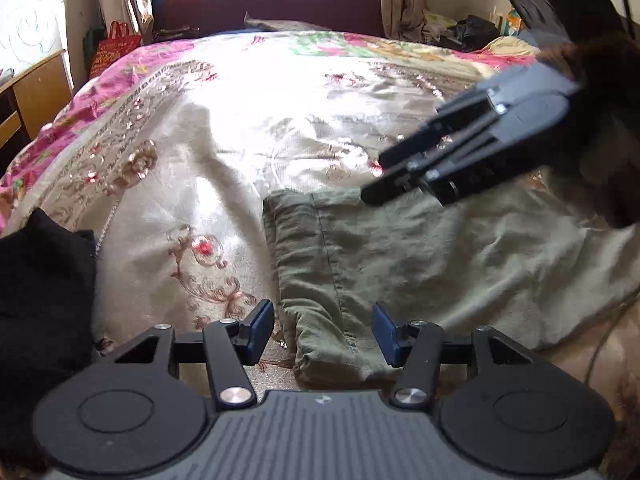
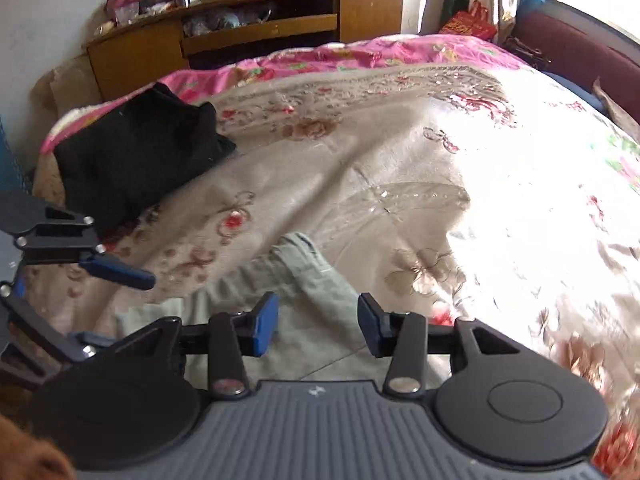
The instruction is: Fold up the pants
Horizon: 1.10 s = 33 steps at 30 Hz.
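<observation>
pants, olive-green cotton, crumpled (image 1: 400, 248), lie on the bed's cream floral satin bedspread (image 1: 224, 160), filling the lower centre and right of the left wrist view, with a thick folded or bunched edge along their left side. left claw (image 1: 323, 332) hangs spread wide with nothing between its blue pads, that near edge sitting right in the gap. right claw (image 2: 318, 328) is likewise spread and empty, poised over the paler top end of the cloth in the lower centre of its own view.

my read: the risk is a shallow bite. the bunched edge looks several layers thick, so a pinch could catch only the top layer and drag the fold apart, and the satin looks slippery enough for the whole garment to slide.

black folded garment (image 2: 136, 156) sits upper left in the right wrist view, well apart. nothing lies between claws and cloth, though the two claws are close and could clash.
</observation>
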Each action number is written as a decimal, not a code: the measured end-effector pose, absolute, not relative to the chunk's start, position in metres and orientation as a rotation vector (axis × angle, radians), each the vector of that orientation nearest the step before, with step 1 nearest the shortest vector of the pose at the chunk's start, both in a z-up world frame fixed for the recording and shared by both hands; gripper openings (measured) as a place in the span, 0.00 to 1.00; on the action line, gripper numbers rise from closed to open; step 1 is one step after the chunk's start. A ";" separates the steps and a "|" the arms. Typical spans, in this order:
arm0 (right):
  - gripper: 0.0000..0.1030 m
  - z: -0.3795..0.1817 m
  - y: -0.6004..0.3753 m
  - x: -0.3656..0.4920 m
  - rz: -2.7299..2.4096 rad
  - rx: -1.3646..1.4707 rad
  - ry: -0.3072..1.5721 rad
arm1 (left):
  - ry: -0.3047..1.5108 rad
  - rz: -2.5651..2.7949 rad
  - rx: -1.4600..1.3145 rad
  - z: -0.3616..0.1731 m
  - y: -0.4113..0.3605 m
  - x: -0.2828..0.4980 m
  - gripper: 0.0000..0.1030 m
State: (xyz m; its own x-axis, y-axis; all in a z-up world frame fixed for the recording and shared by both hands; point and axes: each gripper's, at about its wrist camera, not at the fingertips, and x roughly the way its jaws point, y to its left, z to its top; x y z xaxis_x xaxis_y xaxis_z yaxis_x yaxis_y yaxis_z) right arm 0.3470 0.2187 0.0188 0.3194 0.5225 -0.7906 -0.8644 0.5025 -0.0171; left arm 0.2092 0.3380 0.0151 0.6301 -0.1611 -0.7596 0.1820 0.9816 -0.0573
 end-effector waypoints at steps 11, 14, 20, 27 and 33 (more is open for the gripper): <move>0.10 -0.021 0.266 0.364 1.040 -0.577 1.006 | 0.937 -0.185 -0.046 -0.018 0.350 0.215 0.42; 0.10 -0.018 0.289 0.355 1.064 -0.522 1.000 | 0.955 -0.139 -0.073 -0.011 0.371 0.205 0.37; 0.20 -0.016 0.335 0.324 1.054 -0.442 0.897 | 0.979 0.030 0.018 0.003 0.408 0.176 0.43; 0.26 0.018 0.216 0.293 0.839 -0.218 0.839 | 0.872 0.123 0.164 0.043 0.390 0.168 0.43; 0.26 0.000 0.040 0.272 0.417 -0.169 0.972 | 0.829 -0.141 0.210 0.046 0.279 0.195 0.43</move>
State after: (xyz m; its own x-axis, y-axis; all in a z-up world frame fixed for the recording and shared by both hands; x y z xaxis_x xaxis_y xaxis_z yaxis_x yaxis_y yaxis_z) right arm 0.2718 0.0400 -0.0004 0.4920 0.2673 -0.8285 -0.4169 0.9078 0.0453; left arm 0.1947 0.2791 0.0460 0.6683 -0.0425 -0.7427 0.2060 0.9699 0.1299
